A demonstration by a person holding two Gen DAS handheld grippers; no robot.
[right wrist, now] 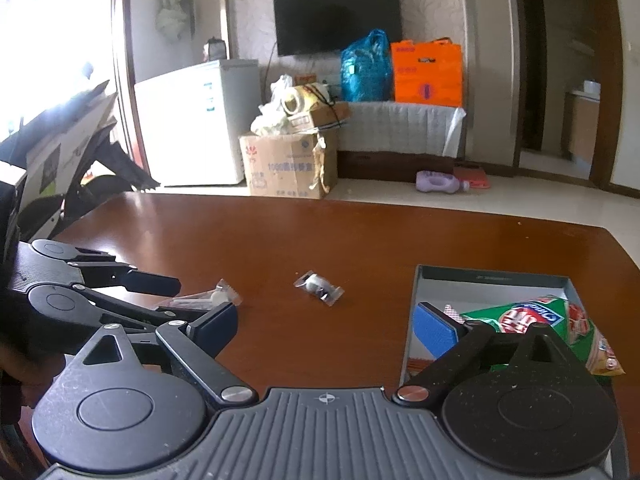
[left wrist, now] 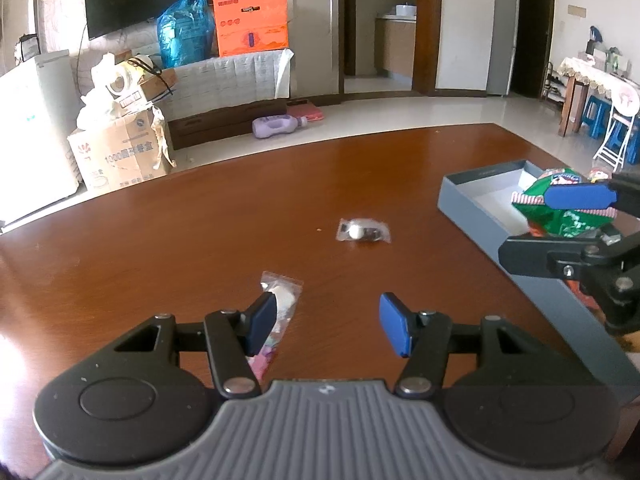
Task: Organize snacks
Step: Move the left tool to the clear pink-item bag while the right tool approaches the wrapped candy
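A clear packet with white and pink sweets (left wrist: 285, 300) lies on the brown table (left wrist: 200, 220), partly under my left gripper's left pad. My left gripper (left wrist: 328, 326) is open, with only bare wood between its pads. Farther out lies a small clear packet with a white ball (left wrist: 363, 231). At the right stands a grey-blue box (left wrist: 476, 204) holding a green snack bag (left wrist: 568, 220). My right gripper (right wrist: 324, 328) stands wide open at the box's near left corner. The green bag (right wrist: 520, 316) lies just past its right finger, outside the jaws. Left gripper (right wrist: 176, 300) shows by the sweets packet (right wrist: 218, 298).
The small packet (right wrist: 320, 286) sits mid-table between both grippers, left of the box (right wrist: 492, 276). Past the table's far edge are a cardboard carton (right wrist: 284, 168), a white fridge (right wrist: 192, 120) and a purple bottle (right wrist: 440, 181) on the floor.
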